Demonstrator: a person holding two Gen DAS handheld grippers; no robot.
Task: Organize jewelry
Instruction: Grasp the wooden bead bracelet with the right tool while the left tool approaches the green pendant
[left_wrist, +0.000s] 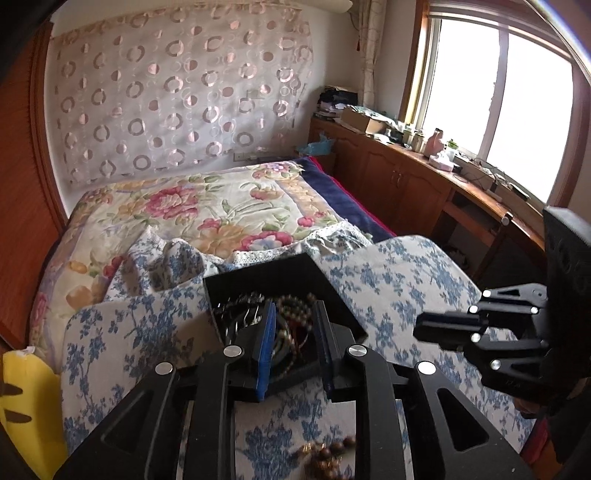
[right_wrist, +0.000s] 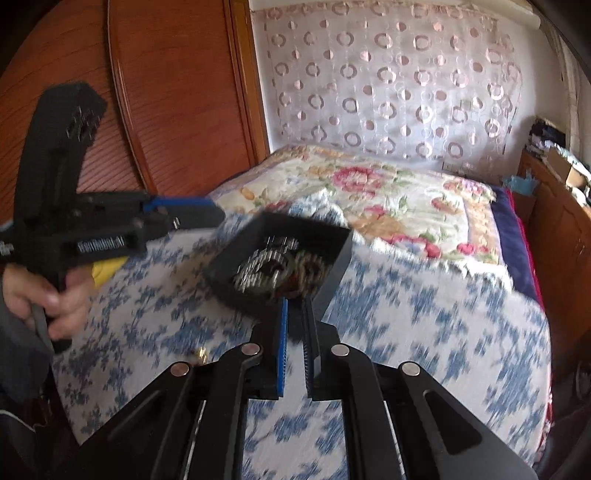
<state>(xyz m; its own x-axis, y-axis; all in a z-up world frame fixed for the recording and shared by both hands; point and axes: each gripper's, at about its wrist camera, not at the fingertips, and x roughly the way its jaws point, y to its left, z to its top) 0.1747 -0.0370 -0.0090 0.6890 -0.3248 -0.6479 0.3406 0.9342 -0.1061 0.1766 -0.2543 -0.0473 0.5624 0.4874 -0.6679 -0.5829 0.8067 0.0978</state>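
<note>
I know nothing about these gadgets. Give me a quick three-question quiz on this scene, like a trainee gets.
1. True or false: the black box holds jewelry.
2. What lies on the blue-flowered cloth outside the box? A) brown bead bracelet B) watch C) comb
3. Fill in: the fingers of the left tool stand ____.
Key: 1 true; 2 A; 3 open.

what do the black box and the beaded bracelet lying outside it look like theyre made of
The black box looks like matte card or plastic: flat, thin, straight walls with no shine, though which of the two is unclear. The beaded bracelet lying on the blue floral cloth looks like dark brown wood or seed beads, round with a dull gloss, plus one brassy metallic bead; it is partly hidden by the gripper, so this is tentative.
</note>
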